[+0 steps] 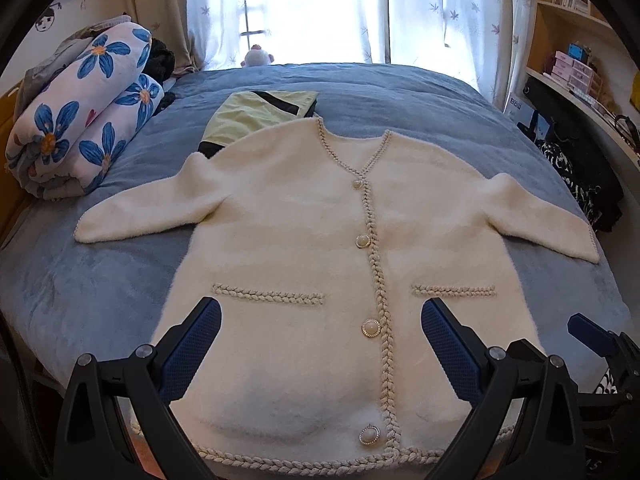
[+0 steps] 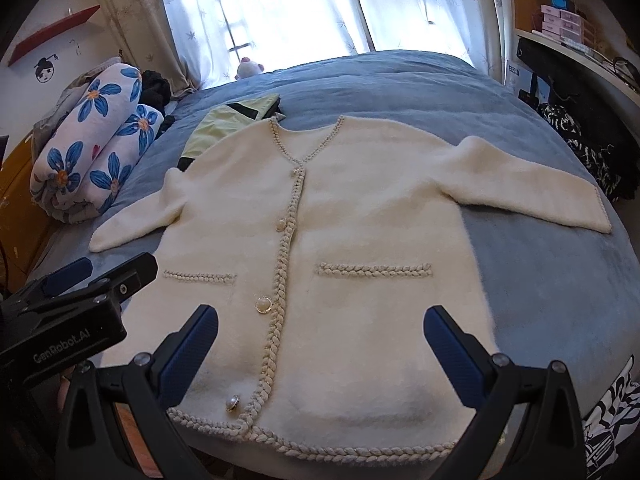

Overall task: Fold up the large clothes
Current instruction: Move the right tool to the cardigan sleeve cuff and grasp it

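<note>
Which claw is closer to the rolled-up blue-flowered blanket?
Left. The left claw hovers over the fluffy cream cardigan on the rolled blue-flowered blanket side; the right claw hovers over the cardigan's opposite half.

I see the blue bed (image 1: pixel 380 88) carrying a cream cardigan (image 1: pixel 304 240) spread flat, a yellow-green folded garment (image 1: pixel 256 114) beyond it, and a rolled floral blanket (image 1: pixel 80 116) far left.

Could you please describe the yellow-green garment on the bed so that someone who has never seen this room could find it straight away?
Start at the blue bed under the bright curtained window. A white cardigan lies spread flat across it, and the garment pokes out from under the cardigan's far shoulder, towards the window. It is the only pale yellow-green piece with black panels, unlike the blue-flowered rolled blanket beside it.
</note>
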`<state>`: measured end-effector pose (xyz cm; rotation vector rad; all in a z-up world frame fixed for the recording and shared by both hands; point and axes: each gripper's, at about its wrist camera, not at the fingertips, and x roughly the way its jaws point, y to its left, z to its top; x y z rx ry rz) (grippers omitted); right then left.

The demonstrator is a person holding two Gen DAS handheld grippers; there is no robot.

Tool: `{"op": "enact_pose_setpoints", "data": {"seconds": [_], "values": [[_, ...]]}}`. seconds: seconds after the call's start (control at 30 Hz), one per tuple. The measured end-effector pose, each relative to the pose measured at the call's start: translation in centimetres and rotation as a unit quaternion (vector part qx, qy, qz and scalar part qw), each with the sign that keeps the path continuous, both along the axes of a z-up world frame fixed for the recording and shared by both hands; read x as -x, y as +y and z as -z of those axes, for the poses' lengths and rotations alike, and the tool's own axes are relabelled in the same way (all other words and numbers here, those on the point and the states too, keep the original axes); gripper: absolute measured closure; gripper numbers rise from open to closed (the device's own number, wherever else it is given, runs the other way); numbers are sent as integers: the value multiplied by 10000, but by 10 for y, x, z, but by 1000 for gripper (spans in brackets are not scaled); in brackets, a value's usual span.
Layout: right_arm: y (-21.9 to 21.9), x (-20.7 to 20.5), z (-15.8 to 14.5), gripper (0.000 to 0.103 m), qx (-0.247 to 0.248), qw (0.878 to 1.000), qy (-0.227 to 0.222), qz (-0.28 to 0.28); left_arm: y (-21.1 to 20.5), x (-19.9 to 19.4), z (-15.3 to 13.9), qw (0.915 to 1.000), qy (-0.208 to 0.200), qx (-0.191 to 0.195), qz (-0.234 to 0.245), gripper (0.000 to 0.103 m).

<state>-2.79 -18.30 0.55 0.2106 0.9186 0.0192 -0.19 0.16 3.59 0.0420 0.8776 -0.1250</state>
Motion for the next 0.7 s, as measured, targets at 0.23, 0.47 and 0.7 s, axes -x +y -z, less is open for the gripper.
{"op": "enact_pose_setpoints", "data": {"seconds": [0.23, 0.47, 0.7], "values": [[-21, 0, -20, 0, -318, 9991, -254, 74, -13, -1, -19, 9993, -287, -64, 212, 4], [-57, 3, -51, 0, -243, 9952, -791, 526, -28, -9, -41, 9976, -438, -40, 526, 4], [-96, 0, -68, 0, -285, 9915, -858, 940, -64, -21, -67, 9932, -746, -29, 894, 4]]}}
